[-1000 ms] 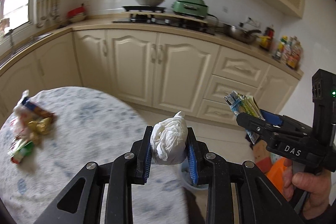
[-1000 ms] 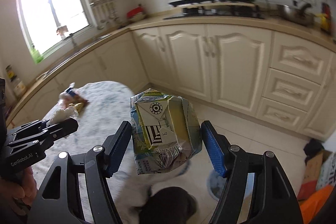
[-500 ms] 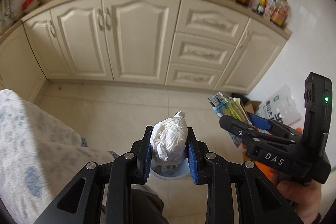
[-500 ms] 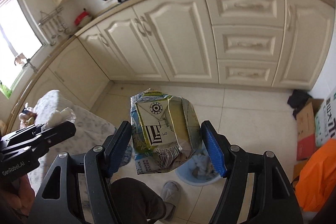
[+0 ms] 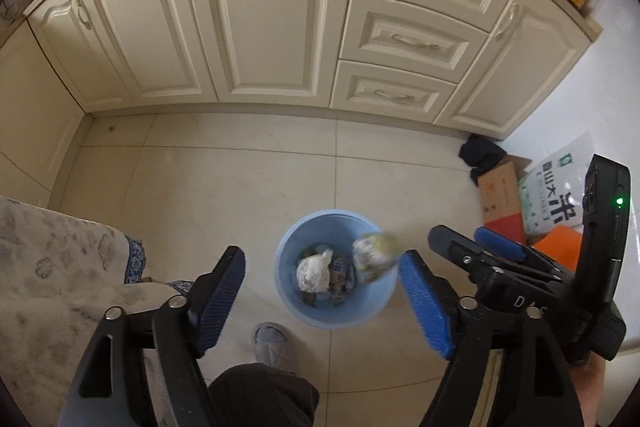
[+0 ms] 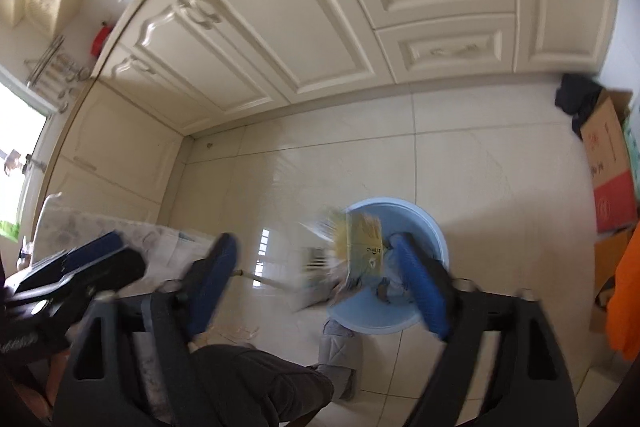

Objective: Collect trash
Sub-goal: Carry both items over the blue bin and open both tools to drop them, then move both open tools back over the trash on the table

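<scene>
Cream cabinets (image 5: 256,15) w/ drawers ran along the far wall above a pale tiled floor (image 5: 224,179). At lower left of the left wrist view, the desk (image 5: 52,267) showed under a grey-white patterned cloth. By the right wall sat a cardboard box (image 5: 502,195) and a white printed bag (image 5: 556,195), w/ sth orange just below them.

A light-blue bin (image 5: 336,311) stood on the floor, near the person's grey slipper (image 5: 272,337). Inside it lay the white crumpled tissue wad (image 5: 314,271) on other scraps. The crushed yellow-green carton (image 5: 372,257) was blurred, at the bin's right inner side, apart from both grippers; the right wrist view also caught it (image 6: 360,243) smeared over the bin's rim (image 6: 372,325), mid-fall by the look of it.

Left hand-held gripper (image 5: 322,291) was released: jaws had just been opening, nothing clamped, only the bin seen far below btwn them. Right hand-held gripper (image 6: 316,279) was likewise released, jaws had just been opening wider, pads not pressing the carton.
</scene>
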